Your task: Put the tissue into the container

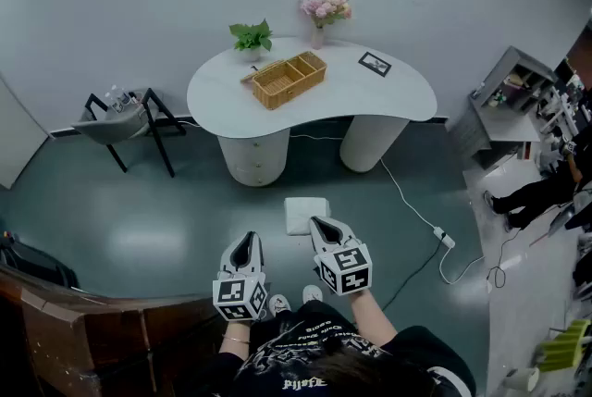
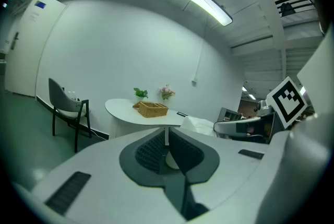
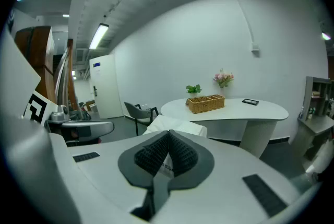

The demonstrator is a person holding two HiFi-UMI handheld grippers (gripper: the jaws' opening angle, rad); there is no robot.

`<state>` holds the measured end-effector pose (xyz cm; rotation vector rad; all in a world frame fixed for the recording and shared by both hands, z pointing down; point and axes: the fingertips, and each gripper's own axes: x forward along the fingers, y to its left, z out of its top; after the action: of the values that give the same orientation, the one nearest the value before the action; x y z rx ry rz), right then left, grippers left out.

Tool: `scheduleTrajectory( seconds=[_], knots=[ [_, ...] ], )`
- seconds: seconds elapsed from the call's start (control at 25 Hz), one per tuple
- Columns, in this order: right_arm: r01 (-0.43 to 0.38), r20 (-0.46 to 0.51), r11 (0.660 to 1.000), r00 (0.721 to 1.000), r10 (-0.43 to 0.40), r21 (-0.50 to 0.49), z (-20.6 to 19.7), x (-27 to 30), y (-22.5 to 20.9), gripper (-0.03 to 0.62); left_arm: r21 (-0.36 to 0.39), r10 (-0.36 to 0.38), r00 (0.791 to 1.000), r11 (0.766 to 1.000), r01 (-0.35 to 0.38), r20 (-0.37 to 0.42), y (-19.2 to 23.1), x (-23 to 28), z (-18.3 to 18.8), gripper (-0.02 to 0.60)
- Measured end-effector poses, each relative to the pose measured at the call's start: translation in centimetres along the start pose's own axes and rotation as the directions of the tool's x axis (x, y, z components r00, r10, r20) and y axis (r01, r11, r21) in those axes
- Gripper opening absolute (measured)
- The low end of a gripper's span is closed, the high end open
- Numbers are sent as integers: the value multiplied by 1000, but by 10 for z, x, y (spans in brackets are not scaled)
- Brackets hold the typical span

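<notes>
My right gripper is shut on a white tissue pack, held in the air above the floor in front of me. In the right gripper view the tissue pack sticks out beyond the closed jaws. The container, a wicker basket with compartments, stands on the white table well ahead of both grippers; the right gripper view has the basket to the right of centre. My left gripper hangs beside the right one, shut and empty. In the left gripper view its tips meet, pointing toward the basket.
On the table stand a potted plant, a vase of pink flowers and a small black frame. A grey chair sits left of the table. A white cable runs across the floor. A wooden counter is at lower left.
</notes>
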<state>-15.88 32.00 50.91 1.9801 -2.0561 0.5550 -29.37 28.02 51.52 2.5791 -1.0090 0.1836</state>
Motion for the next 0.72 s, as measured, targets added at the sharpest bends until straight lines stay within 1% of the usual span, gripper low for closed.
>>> scheduleTrajectory(
  seconds=[0.24,0.4,0.56,0.72],
  knots=[
    [11,43,999,999,-12,32,11,4,-4,25,-5,-15,1000,1000,15,19,5,2,7,40],
    [1,50,1000,999,-1,8,15,7,-6,24,-6,-1,1000,1000,1,15,8,8,6,40],
    [-9,56,1000,998,10,-17,21,18,-18,25,6,12,1000,1000,-12,15,7,22,8,40],
    [-35,45,998,998,37,-48,25,38,-33,25,-18,9,999,1000,-8,40,7,39,12,40]
  ],
)
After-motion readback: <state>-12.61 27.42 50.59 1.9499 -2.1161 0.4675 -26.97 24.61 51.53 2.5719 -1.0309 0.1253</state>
